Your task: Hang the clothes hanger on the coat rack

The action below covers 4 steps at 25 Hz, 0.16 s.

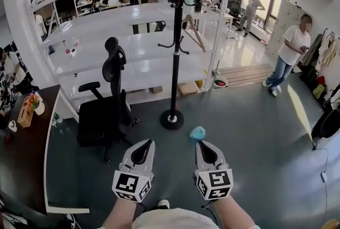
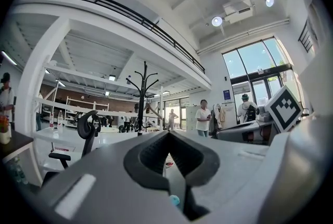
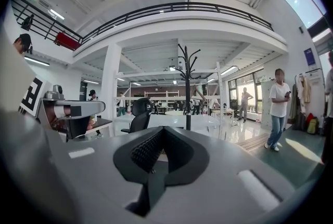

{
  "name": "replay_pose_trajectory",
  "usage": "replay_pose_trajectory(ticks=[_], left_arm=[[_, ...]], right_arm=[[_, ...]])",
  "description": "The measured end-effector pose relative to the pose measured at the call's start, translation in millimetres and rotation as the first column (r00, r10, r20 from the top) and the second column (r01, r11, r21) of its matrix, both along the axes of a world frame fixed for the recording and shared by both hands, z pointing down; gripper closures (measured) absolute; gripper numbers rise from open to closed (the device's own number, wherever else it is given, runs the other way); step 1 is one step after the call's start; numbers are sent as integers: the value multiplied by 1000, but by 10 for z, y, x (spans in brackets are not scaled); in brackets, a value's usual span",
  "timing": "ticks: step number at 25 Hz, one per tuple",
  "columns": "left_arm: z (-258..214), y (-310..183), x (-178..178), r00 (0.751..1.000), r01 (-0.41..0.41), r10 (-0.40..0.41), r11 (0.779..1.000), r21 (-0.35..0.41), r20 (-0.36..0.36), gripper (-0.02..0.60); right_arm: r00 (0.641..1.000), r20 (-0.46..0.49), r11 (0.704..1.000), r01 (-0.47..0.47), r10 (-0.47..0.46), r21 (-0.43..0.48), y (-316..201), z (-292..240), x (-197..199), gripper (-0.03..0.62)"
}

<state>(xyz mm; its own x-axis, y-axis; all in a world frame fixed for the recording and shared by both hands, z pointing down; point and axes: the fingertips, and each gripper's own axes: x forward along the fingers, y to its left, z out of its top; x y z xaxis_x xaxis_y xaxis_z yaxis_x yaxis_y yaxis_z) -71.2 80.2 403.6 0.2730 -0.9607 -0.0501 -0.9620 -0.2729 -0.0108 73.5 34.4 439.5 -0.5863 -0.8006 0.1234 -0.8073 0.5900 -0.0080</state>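
The black coat rack (image 1: 176,47) stands on the grey floor ahead of me, its round base (image 1: 172,119) just beyond my grippers. A light wooden clothes hanger (image 1: 193,30) hangs tilted on the rack's right side, and it shows small beside the pole in the right gripper view (image 3: 199,93). My left gripper (image 1: 144,144) and right gripper (image 1: 202,144) are held low, side by side, short of the base. Both are shut with nothing between the jaws. The rack (image 2: 140,98) also rises beyond the left gripper's closed jaws.
A black office chair (image 1: 109,111) stands left of the rack, beside a dark desk (image 1: 26,153). A small light-blue object (image 1: 197,133) lies on the floor near the base. White shelving (image 1: 133,58) runs behind. A person (image 1: 289,52) stands at the far right.
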Motion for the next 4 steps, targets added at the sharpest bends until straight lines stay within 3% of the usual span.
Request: replay_pose_trajectory(ticks=[4], left_arm=[[5, 20, -19, 1000, 3, -3, 1000, -4, 0, 581]], right_arm=[[1000, -8, 1000, -1, 1, -7, 22, 20, -14, 569]])
